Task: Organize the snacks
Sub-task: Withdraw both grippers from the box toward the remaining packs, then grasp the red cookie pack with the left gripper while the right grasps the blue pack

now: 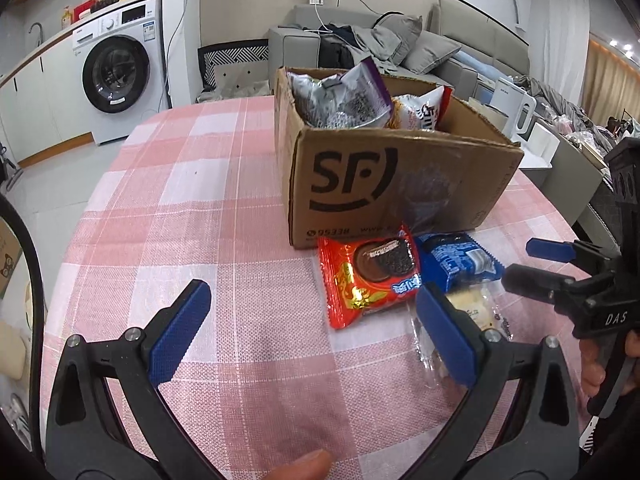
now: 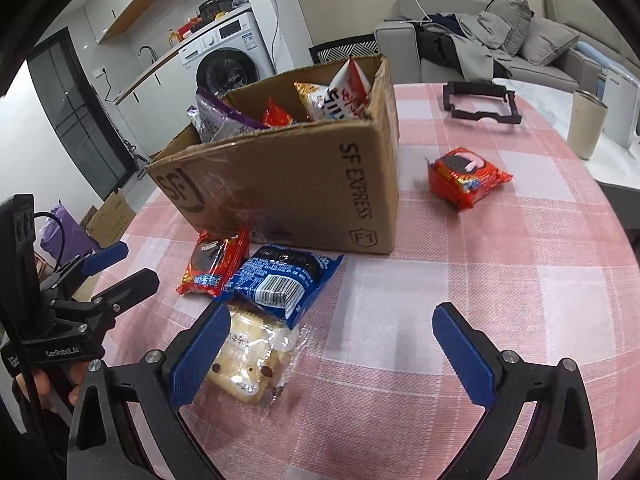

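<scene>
Cracker pack [image 1: 476, 312] partly behind left claw's pad, box [image 2: 304, 184] floor hidden under snack bags, cup [image 2: 587, 124] contents unseen

The open cardboard box [image 2: 288, 184] stands upright in front of me, printed with a black SF logo, with a silvery purple-edged bag [image 1: 344, 98], a white-and-red bag [image 2: 340, 96] and a small red pack [image 2: 276, 114] standing inside. Against its near wall lies a red cookie pack [image 1: 370, 276], flat, picture up. Touching it is a blue cookie pack [image 2: 280, 280], barcode up, partly overlapping a clear-wrapped pale biscuit pack [image 2: 256, 356] nearest me. Another red cookie pack [image 2: 466, 178] lies alone, well apart, off the box's other side.
</scene>
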`<action>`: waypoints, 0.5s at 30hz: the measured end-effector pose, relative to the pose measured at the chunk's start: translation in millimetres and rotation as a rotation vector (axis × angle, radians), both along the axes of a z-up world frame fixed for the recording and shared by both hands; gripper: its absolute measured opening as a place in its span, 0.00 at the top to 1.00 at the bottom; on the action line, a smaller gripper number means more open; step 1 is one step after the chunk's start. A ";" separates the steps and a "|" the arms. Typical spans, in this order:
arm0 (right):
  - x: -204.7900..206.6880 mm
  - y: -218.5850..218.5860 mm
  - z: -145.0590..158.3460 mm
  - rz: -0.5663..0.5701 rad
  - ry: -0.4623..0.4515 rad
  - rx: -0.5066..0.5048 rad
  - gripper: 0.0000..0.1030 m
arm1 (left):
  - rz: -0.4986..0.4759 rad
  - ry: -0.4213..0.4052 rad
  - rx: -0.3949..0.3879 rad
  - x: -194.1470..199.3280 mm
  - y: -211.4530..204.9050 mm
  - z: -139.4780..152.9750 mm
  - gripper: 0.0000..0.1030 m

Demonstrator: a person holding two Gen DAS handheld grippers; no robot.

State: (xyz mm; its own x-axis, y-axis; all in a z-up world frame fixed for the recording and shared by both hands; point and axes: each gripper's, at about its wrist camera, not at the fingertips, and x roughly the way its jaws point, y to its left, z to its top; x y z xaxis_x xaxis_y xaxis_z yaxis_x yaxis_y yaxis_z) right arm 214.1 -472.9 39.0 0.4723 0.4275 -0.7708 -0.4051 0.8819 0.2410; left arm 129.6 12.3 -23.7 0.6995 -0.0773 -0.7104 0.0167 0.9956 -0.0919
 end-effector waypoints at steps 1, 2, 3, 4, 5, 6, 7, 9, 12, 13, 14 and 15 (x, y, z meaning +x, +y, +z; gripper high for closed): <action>0.3 1.6 -1.5 0.003 0.006 0.003 0.00 | 0.002 0.004 -0.002 1.0 0.7 -1.9 0.01; 0.9 3.4 -2.8 0.008 0.011 0.006 0.00 | 0.005 0.008 -0.003 2.2 1.2 -4.1 0.01; 1.9 5.8 -4.7 0.011 0.014 0.006 0.00 | 0.008 0.013 -0.003 3.6 2.0 -6.1 0.01; 2.9 7.9 -6.3 0.011 0.017 0.004 0.00 | 0.011 0.016 -0.003 4.3 2.4 -6.9 0.01; 4.3 10.4 -8.0 0.010 0.022 -0.001 0.00 | 0.014 0.020 -0.003 5.7 3.0 -8.8 0.01; 5.1 12.9 -8.6 0.011 0.025 -0.005 0.00 | 0.014 0.023 -0.004 6.6 3.8 -9.8 0.01; 6.4 15.7 -10.1 0.013 0.028 -0.008 0.00 | 0.015 0.026 -0.005 7.8 4.3 -11.1 0.01; 9.6 21.2 -13.3 0.014 0.035 -0.017 0.00 | 0.019 0.030 -0.006 9.8 5.7 -13.0 0.01; 12.9 29.1 -15.3 0.016 0.038 -0.018 0.00 | 0.021 0.037 -0.009 12.4 7.6 -15.5 0.01; 13.4 31.4 -15.4 0.017 0.038 -0.016 0.00 | 0.023 0.039 -0.010 12.9 8.1 -16.9 0.01; 14.7 33.9 -15.6 0.017 0.037 -0.015 0.00 | 0.025 0.042 -0.009 13.5 8.0 -17.5 0.01; 15.7 36.7 -15.7 0.019 0.038 -0.016 0.00 | 0.026 0.045 -0.009 13.7 8.2 -18.4 0.01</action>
State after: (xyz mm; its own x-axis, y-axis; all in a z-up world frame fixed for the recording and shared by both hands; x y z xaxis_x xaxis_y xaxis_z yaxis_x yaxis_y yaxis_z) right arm 229.8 -436.3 23.2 0.4344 0.4234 -0.7950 -0.4126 0.8781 0.2422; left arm 143.3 20.5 -42.1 0.6686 -0.0660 -0.7407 -0.0131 0.9948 -0.1005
